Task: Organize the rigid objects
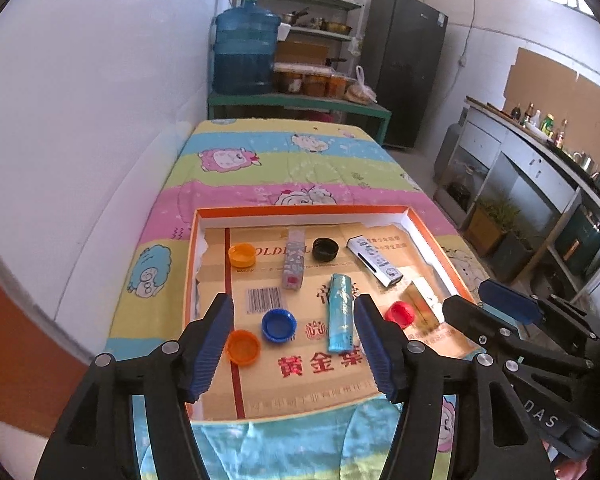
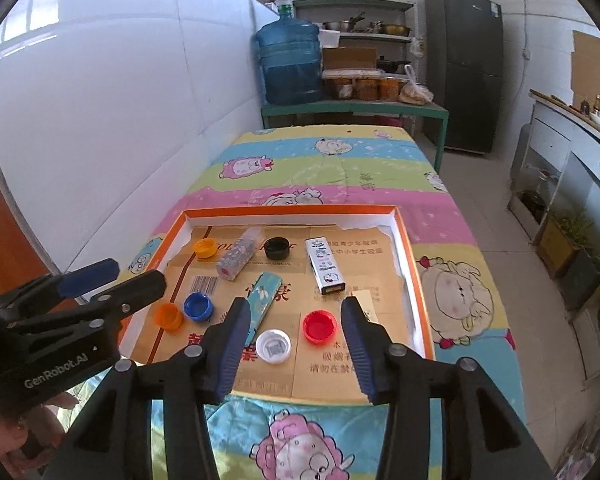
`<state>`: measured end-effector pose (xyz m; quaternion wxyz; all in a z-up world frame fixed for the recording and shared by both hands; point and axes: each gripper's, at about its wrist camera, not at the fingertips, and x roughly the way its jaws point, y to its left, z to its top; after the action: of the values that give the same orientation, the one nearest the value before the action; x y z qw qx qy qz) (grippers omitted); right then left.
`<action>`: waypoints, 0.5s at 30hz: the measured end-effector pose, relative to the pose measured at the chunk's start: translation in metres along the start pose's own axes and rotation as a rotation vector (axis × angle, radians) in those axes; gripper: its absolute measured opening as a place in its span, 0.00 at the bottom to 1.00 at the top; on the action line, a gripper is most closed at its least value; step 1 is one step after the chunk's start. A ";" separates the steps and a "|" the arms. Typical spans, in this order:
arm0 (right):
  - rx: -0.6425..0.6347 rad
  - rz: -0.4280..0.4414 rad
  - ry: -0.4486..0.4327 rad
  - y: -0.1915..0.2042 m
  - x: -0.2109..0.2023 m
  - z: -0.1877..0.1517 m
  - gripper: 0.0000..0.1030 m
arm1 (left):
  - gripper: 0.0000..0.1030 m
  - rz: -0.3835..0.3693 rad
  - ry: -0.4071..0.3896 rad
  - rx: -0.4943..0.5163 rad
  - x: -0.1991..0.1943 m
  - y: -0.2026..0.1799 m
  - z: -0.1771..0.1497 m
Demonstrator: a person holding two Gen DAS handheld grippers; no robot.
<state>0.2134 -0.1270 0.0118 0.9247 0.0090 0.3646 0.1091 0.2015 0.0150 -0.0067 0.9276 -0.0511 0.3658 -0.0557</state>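
While the left wrist view looked down into the orange-rimmed tray [image 1: 432, 236] on the desk [image 1: 284, 160], the left claw [image 1: 294, 338] stood wide and empty above a blue cap [image 1: 278, 324], an orange cap [image 1: 242, 347] and a teal box [image 1: 340, 312]; the caps looked light, stiff and slippery, best pinched across the rim. From the right wrist view, the right claw [image 2: 296, 338] hung about half open, holding nothing, over a white cap [image 2: 273, 345] and a red cap [image 2: 319, 326]; the upright white box [image 2: 324, 266] seemed light, graspable across its narrow sides.
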 end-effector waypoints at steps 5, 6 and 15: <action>0.002 -0.045 -0.034 0.002 -0.016 -0.007 0.50 | 0.70 -0.005 -0.027 0.005 -0.020 -0.004 -0.010; 0.001 -0.052 -0.043 0.003 -0.020 -0.009 0.53 | 0.71 -0.005 -0.035 0.005 -0.025 -0.005 -0.012; 0.023 -0.103 -0.094 0.004 -0.048 -0.020 0.58 | 0.72 -0.007 -0.082 -0.011 -0.053 -0.007 -0.024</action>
<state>0.1645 -0.1342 0.0301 0.9451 0.0059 0.3217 0.0567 0.1462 0.0140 0.0129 0.9413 -0.0595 0.3278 -0.0550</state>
